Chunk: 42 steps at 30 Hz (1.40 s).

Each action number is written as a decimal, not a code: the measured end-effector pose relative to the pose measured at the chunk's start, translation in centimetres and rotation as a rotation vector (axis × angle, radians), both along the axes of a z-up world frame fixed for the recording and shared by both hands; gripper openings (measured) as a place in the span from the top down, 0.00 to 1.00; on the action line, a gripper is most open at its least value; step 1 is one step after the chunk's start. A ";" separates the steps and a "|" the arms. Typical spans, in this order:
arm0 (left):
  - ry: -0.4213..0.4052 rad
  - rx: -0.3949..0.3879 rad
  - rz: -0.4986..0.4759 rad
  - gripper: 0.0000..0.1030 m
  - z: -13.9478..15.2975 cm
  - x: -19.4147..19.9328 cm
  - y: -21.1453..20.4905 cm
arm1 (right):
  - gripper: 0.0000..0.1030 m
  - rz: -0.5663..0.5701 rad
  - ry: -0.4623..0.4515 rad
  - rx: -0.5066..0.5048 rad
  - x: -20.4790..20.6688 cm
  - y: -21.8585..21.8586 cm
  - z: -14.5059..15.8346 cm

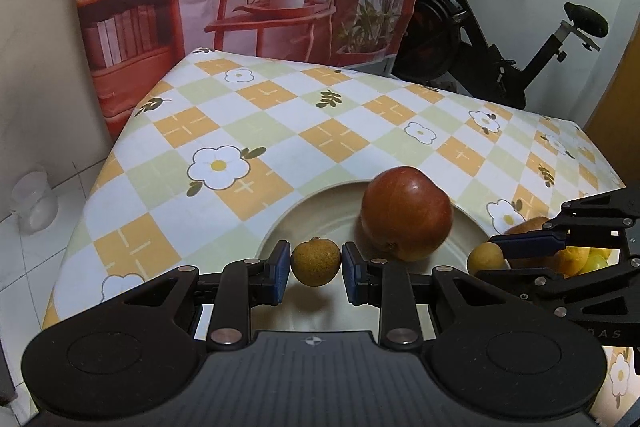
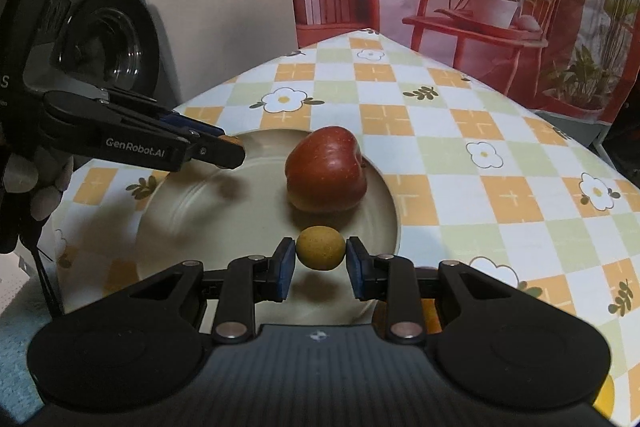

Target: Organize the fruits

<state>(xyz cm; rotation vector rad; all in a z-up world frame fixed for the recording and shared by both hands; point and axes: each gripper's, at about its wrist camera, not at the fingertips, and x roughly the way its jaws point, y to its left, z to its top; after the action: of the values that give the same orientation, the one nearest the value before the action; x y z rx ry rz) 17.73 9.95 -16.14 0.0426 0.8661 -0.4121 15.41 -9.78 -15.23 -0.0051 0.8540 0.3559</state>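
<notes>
Black grippers (image 1: 316, 265), blue-padded fingers (image 1: 282, 261) (marked "GenRobot.AI").

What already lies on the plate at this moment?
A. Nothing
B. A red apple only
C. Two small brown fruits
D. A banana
B: the red apple is the only fruit resting on the plate; the two small brown fruits are still clamped above it, one in the left gripper and one in the right gripper.

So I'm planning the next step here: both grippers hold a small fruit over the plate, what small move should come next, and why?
Probably lower the left gripper a little and set its small brown fruit on the bare plate beside the apple. Both fruits hang above the plate, and the right gripper with its yellowish fruit sits close to the apple, so one at a time seems safer.
</notes>
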 end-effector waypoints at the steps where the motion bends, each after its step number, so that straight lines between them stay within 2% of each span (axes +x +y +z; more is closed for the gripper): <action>1: 0.001 0.000 0.002 0.71 -0.1 0.2 0.0 | 0.71 -0.004 0.001 -0.007 0.2 0.0 -0.1; 7: -0.005 0.019 -0.011 0.71 -0.8 0.9 -0.6 | 0.71 -0.028 0.009 -0.047 1.5 0.0 -0.8; 13: -0.007 0.022 -0.007 0.71 -1.1 1.4 -0.7 | 0.71 0.031 0.018 -0.074 2.2 0.7 -1.2; 27: 0.012 0.038 -0.019 0.71 -1.5 1.5 -0.9 | 0.70 0.024 0.045 -0.110 3.4 1.0 -2.3; 29: 0.019 0.040 -0.023 0.68 -1.6 1.5 -1.0 | 0.70 0.021 0.043 -0.114 3.3 0.9 -2.3; 31: 0.024 0.035 -0.026 0.59 -1.4 1.4 -0.9 | 0.69 0.014 0.043 -0.116 3.3 0.8 -2.3; 34: 0.018 0.031 -0.025 0.52 -1.1 1.0 -0.8 | 0.66 0.010 0.038 -0.108 3.0 0.7 -2.0; 42: 0.011 -0.004 0.009 0.52 0.3 -0.6 -0.7 | 0.65 -0.023 -0.009 -0.061 1.1 -0.1 -0.4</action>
<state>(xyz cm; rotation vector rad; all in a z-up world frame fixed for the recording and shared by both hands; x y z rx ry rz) 17.11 9.29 -15.88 0.0325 0.8757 -0.4056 16.49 -9.91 -15.67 -0.0528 0.8554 0.3077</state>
